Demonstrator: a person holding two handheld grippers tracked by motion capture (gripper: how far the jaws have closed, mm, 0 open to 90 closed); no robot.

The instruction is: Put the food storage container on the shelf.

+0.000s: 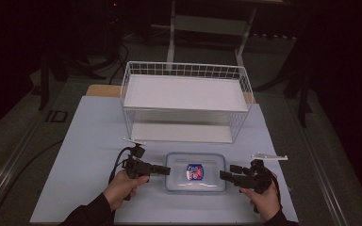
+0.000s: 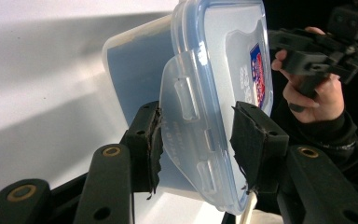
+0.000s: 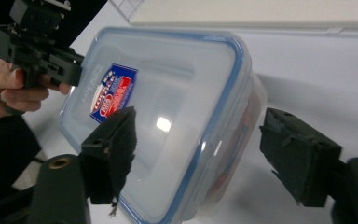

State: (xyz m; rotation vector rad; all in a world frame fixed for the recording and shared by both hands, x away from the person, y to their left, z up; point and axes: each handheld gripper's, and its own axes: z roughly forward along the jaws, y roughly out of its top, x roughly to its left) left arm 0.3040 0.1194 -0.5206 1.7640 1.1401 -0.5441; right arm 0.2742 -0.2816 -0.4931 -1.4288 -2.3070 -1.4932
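A clear plastic container (image 1: 195,172) with a blue-rimmed snap lid and a red-and-blue label lies flat on the pale mat, near the front. My left gripper (image 1: 166,170) comes in level from the left. In the left gripper view its pads (image 2: 149,140) press the container (image 2: 214,70) at its left end, one on the body by the side latch flap and one on the lid. My right gripper (image 1: 224,176) is at the container's right end. In the right gripper view its jaws (image 3: 200,140) straddle that end of the container (image 3: 168,116), open, with a gap on the outer side.
A white wire shelf basket (image 1: 186,101) with two white boards stands behind the container, mid-table. The pale mat (image 1: 89,155) covers the table, and dark floor and stands surround it. Cables trail from both grippers.
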